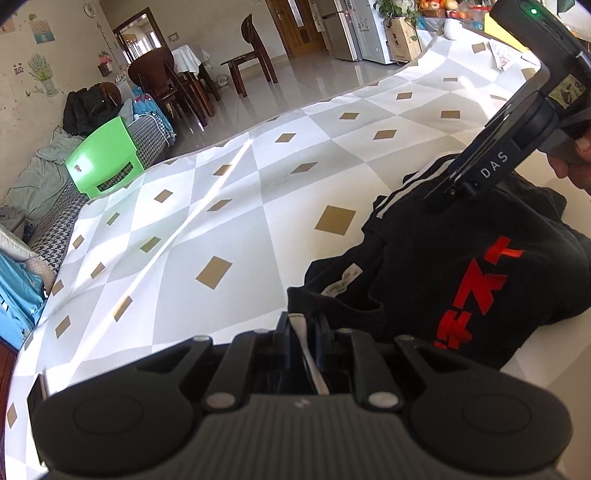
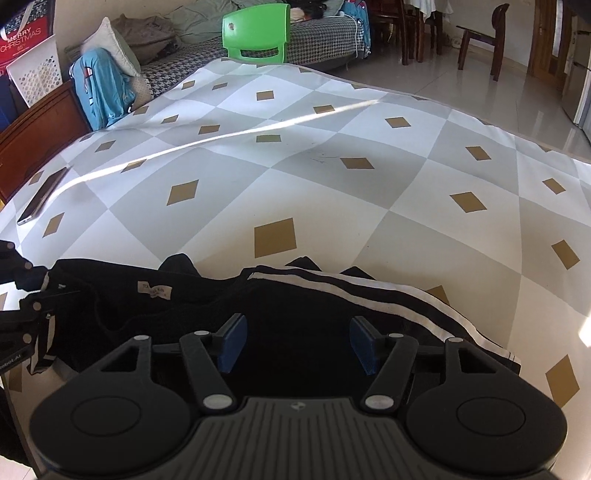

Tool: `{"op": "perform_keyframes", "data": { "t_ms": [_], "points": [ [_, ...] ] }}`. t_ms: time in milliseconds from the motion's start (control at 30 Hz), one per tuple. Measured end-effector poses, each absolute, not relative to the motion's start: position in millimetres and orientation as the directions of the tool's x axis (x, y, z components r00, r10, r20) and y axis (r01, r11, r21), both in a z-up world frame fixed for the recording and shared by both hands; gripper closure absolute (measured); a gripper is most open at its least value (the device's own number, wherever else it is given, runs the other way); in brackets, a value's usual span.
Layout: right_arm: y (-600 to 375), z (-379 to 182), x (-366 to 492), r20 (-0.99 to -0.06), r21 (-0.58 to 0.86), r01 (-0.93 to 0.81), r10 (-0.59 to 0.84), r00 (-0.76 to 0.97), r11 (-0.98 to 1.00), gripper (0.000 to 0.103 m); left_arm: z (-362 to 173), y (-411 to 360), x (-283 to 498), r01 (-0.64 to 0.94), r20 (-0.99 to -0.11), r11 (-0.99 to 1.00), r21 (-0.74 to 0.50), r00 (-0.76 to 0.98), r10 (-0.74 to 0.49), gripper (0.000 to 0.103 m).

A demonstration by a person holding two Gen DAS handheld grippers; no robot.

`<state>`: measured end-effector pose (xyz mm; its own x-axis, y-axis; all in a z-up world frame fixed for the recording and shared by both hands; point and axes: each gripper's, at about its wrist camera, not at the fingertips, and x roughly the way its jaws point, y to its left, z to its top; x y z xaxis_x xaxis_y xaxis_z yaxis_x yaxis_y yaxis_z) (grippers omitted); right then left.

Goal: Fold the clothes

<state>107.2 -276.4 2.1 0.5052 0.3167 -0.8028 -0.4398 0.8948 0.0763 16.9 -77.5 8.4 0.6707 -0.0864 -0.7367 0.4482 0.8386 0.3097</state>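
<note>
A black garment [image 1: 472,280] with red print, a neck label and white stripes lies bunched on the near part of the table. My left gripper [image 1: 304,321] is shut on a white-striped edge of it. In the right wrist view the left gripper [image 2: 42,286] enters from the left edge, at the garment's [image 2: 184,306] left end. My right gripper [image 2: 297,343] is open just above the dark fabric, its blue pads [image 2: 232,343] wide apart and pressing on nothing. In the left wrist view the right gripper [image 1: 439,195] points down onto the striped far end, with a hand behind it.
The table wears a cloth [image 2: 295,166] of grey and white diamonds with gold squares. A phone [image 2: 40,197] lies near its left edge. A green chair [image 2: 255,33] stands at the far side, before a sofa piled with clothes. Wooden chairs [image 1: 255,55] stand on the tiled floor.
</note>
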Motion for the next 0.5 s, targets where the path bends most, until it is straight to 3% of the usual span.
{"op": "perform_keyframes", "data": {
  "t_ms": [200,267,333,500],
  "points": [
    [-275,-8,113,-0.808,0.102,-0.45,0.338,0.483,0.887,0.042,-16,-64,27,0.434,-0.799,0.88,0.193,0.59,-0.116,0.078],
    [-275,-12,115,-0.813,0.106,-0.444,0.335,0.477,0.89,0.042,-19,-65,28,0.447,-0.8,0.873,0.193,0.587,-0.124,0.065],
    [-272,-15,115,-0.817,0.095,-0.447,0.326,0.476,0.889,0.042,-21,-65,28,0.451,-0.806,0.873,0.186,0.578,-0.127,0.06],
    [-265,-16,116,-0.817,0.068,-0.458,0.313,0.484,0.887,0.042,-23,-65,31,0.442,-0.816,0.882,0.164,0.563,-0.131,0.06]
  ]
}}
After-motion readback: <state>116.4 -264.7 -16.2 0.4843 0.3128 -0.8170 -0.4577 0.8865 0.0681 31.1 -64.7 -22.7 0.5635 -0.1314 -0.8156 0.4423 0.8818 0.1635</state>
